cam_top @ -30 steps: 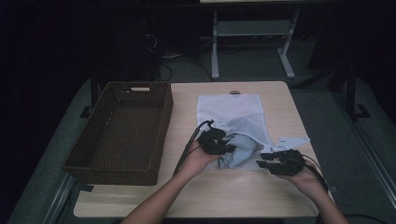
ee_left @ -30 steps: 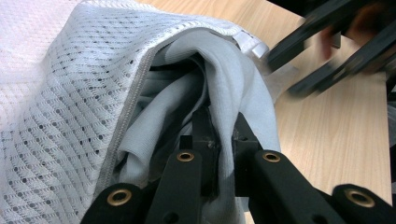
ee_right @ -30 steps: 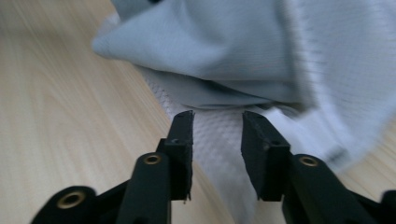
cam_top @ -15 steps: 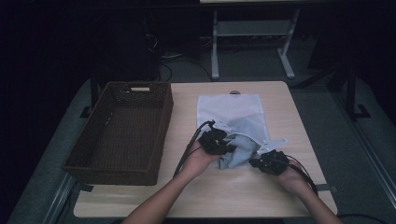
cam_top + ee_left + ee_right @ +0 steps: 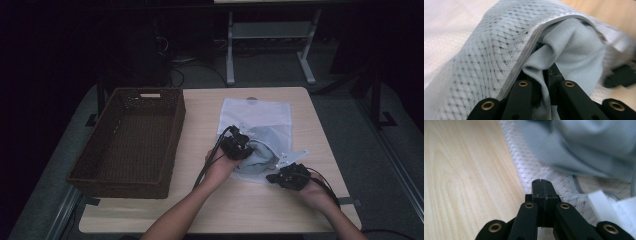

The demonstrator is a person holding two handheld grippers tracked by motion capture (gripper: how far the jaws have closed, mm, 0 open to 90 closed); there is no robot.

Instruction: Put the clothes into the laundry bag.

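- Left gripper (image 5: 239,146) sits mid-table, on the near-left part of the mesh laundry bag (image 5: 260,117).
- In the left gripper view its jaws are pinched on a fold of the pale blue garment (image 5: 571,50), just under the bag's zipper edge (image 5: 524,67); the mesh (image 5: 486,50) arches over the cloth.
- Garment is partly inside the bag's open mouth, bunched at roughly 5 o'clock from the table's centre (image 5: 265,150).
- Right gripper (image 5: 280,176) is at about 4 o'clock from the left one, low at the bag's near edge, with its grey plate (image 5: 292,157) on top.
- Right jaws have just been closing and now meet tip to tip (image 5: 541,185). Nothing visible between the tips; cannot tell whether they catch the mesh under them.
- Right gripper view: bare table (image 5: 469,170) at 9 o'clock of the jaws, white mesh under and past them, blue cloth blurred at 1 o'clock.
- Brown wicker basket (image 5: 172,145) stands at 9 o'clock of the bag, apart from it.
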